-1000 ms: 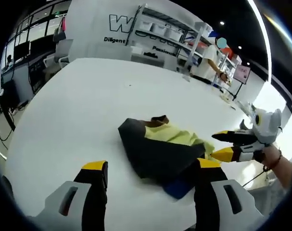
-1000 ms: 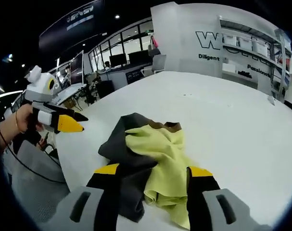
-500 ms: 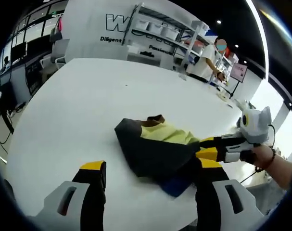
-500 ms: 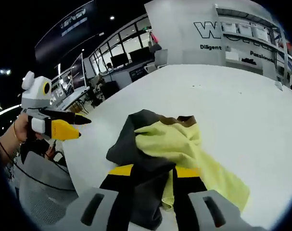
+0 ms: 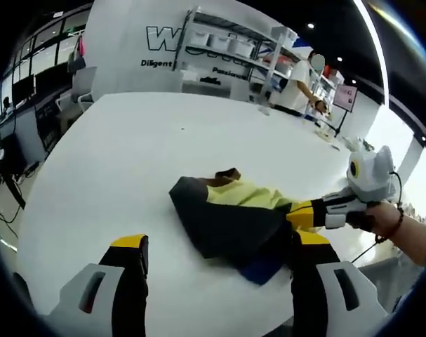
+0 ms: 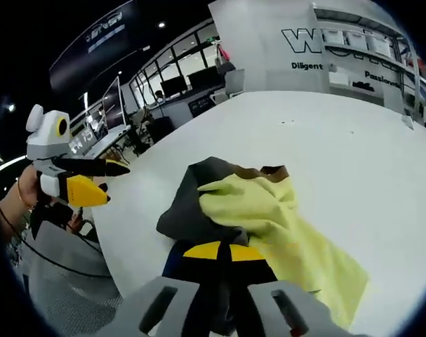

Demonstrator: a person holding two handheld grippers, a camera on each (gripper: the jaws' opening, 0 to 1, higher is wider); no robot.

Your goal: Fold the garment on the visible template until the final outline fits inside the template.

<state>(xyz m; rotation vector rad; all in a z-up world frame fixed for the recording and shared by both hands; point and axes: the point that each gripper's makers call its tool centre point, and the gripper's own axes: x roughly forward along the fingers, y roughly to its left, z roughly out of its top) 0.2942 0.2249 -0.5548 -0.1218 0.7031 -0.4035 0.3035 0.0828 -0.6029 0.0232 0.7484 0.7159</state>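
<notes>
Meanwhile the right gripper (image 6: 222, 250) had closed: its fingers, spread a second before, were now pressed together on the near dark edge of the garment (image 6: 248, 210), pinching the cloth. The garment, a crumpled heap of dark grey and pale yellow fabric with a blue patch, lay on the white counter (image 5: 128, 154), still unfolded. Seen from the left gripper view, the right gripper (image 5: 302, 214) met the heap's side. The left gripper (image 5: 216, 256) kept its fingers spread wide, hovering just short of the garment (image 5: 227, 225), holding nothing. No template outline could be made out. Folding had likely just begun with this grasp.
</notes>
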